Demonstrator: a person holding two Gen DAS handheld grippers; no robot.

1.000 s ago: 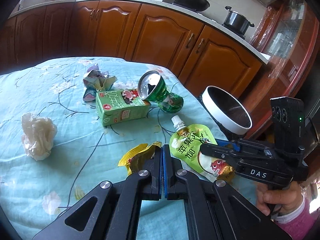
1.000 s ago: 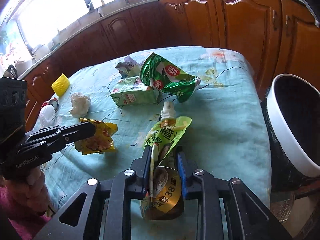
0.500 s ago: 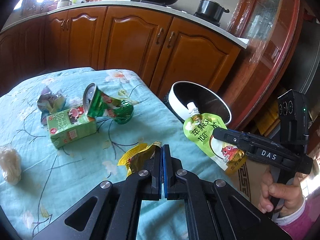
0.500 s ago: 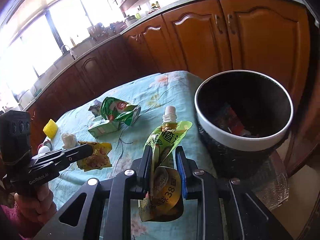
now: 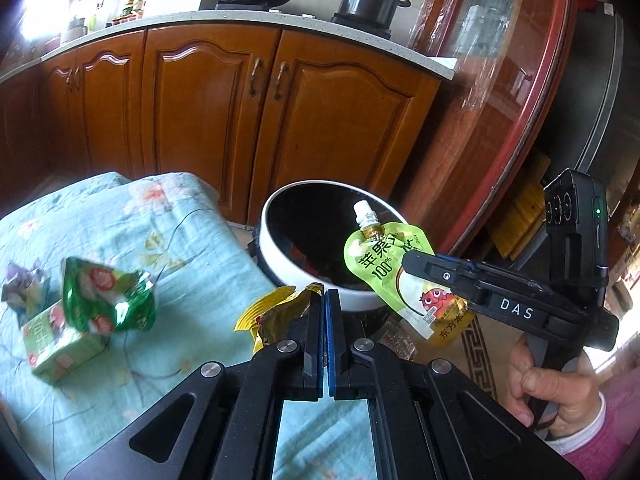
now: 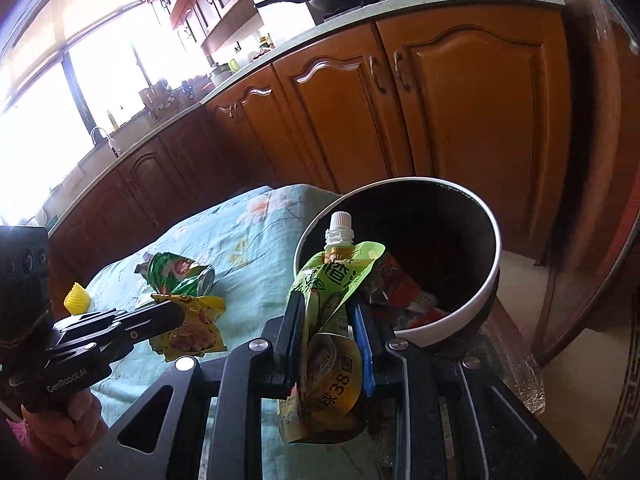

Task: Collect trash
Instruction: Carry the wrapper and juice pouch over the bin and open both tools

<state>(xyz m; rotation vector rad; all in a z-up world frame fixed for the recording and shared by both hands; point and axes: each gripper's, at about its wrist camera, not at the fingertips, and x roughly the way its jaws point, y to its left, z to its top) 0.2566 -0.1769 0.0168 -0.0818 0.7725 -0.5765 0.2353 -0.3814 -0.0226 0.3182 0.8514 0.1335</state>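
Right gripper (image 6: 328,320): its jaws are standing partly apart and clamping the green juice pouch (image 6: 332,292) between the black pad and the blue one.
Left gripper (image 5: 325,300): its jaws are pressing fully together, pinching the yellow wrapper (image 5: 272,312) at its edge.
Juice pouch: it is lime green with a white screw cap (image 6: 339,228) pointing up, printed lettering on the front and a crumpled golden lower half sagging below the jaws. In the left wrist view it is hanging in the air over the near rim of the bin (image 5: 268,216).
Yellow wrapper: it is crinkled, yellow with a darker printed patch, sticking out to the left of the closed jaws. It is hanging above the table edge, just beside the bin.
Bin: it is round with a white rim and a dark inside, standing on the floor just off the table's corner; red and dark scraps are lying at its bottom.
Table (image 5: 192,216): it is wearing a pale teal flowered cloth. A crushed green can (image 5: 108,300) is lying against a green carton (image 5: 60,348), well apart from both grippers.
Hands: the right hand (image 5: 556,392) is gripping the right gripper's handle, with a pink sleeve at the wrist.
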